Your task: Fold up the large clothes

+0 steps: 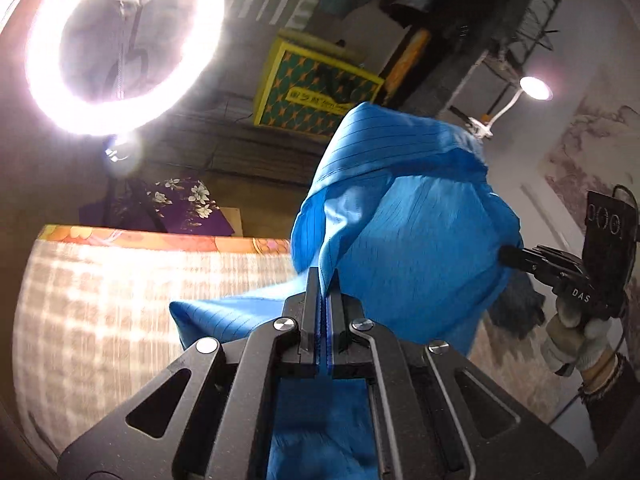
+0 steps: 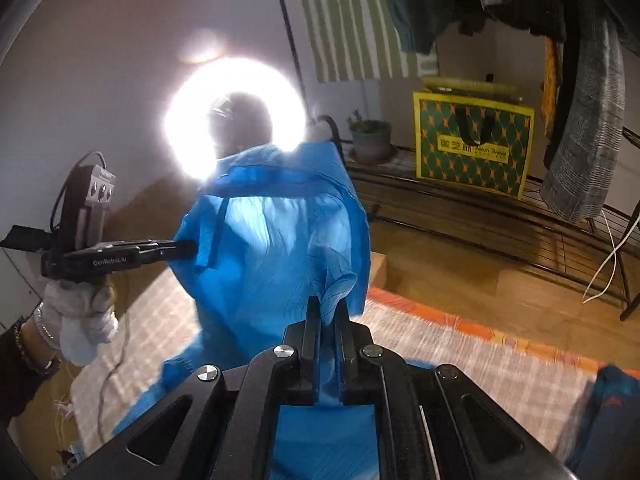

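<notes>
Two grippers are pinching the blue garment [image 1: 404, 216] right now; your left gripper [image 1: 323, 280] has its fingers pressed together on a fold of the cloth, and your right gripper [image 2: 327, 308] squeezes another bit of it the same way; the garment hangs in the air above the checked mat [image 1: 120, 280], with only its low end trailing down toward the mat; the ring light [image 1: 124, 44] glows behind the garment, and the yellow and green bag [image 2: 472, 144] sits well back from it, on the rack; I think you are lifting the garment to shake it open before you fold it; so keep both pinches tight, move your hands apart until the top edge between them is straight, and keep them level with each other; the cloth looks thin and slippery, so it may slide out if you jerk it; then lay it down flat on the mat.
</notes>
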A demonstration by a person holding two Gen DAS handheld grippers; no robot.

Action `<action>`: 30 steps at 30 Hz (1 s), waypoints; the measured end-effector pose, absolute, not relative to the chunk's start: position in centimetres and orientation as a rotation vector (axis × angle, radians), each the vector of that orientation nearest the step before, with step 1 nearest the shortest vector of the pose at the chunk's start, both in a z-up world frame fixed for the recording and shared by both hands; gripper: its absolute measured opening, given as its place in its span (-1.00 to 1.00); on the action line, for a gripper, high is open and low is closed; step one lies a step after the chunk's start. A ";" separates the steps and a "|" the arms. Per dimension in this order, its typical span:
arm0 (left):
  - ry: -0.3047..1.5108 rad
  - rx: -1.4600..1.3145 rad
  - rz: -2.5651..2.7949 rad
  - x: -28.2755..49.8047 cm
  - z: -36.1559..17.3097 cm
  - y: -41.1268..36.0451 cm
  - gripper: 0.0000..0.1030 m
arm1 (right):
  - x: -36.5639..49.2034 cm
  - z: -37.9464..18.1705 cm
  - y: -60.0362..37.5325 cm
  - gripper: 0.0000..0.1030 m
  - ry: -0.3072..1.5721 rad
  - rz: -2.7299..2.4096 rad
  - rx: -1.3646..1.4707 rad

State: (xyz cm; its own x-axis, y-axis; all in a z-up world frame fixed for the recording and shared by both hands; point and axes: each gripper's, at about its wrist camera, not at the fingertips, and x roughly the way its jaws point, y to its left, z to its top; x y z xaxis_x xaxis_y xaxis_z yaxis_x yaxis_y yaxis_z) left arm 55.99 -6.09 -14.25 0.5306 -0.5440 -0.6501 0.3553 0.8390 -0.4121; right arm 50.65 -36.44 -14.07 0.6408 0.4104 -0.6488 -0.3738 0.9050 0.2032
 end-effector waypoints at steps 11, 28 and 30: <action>0.840 -0.197 -0.558 38.9 -13.8 -4.6 -1.00 | 34.4 -13.4 -34.4 -0.96 0.734 0.480 0.039; 1.020 -0.150 -0.485 23.6 -22.5 -2.2 -0.94 | 21.3 -22.4 -32.7 -0.59 0.889 0.430 0.020; 1.012 -0.187 -0.482 22.2 -21.6 -0.8 -0.94 | 19.8 -21.3 -33.5 -0.59 0.868 0.434 0.039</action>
